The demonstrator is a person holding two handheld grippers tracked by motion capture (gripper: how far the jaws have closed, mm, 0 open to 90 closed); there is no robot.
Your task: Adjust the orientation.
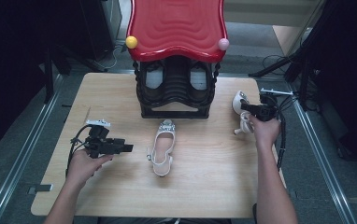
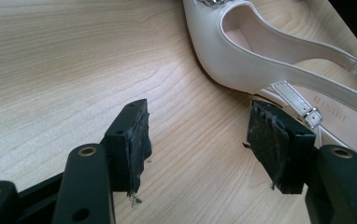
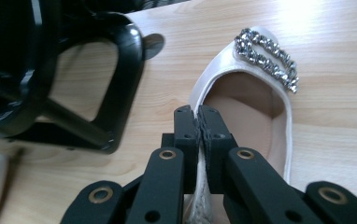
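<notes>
My L gripper [image 2: 204, 149] idles open beside the mid-table shoe [image 1: 162, 148]. R gripper [image 3: 198, 122] is clamped on the other white shoe [image 3: 242, 93] at its side wall, near the rack [image 1: 175, 88]. Probably light, stiff sole, thin soft upper; rim's best, strap's flimsy.

A pale wooden table [image 1: 200, 186] with rounded corners stands on a grey floor [image 1: 8, 154]. Metal rails [image 1: 24, 154] run along the floor on both sides of the table. At the far edge of the table stands a black rack [image 1: 175, 100] with a glossy red wavy top [image 1: 176, 23], a yellow ball [image 1: 131, 42] and a pink ball [image 1: 223, 44] at its front corners. Dark curtains [image 1: 8, 56] hang left and right, and cables [image 1: 272, 60] lie on the floor behind.
</notes>
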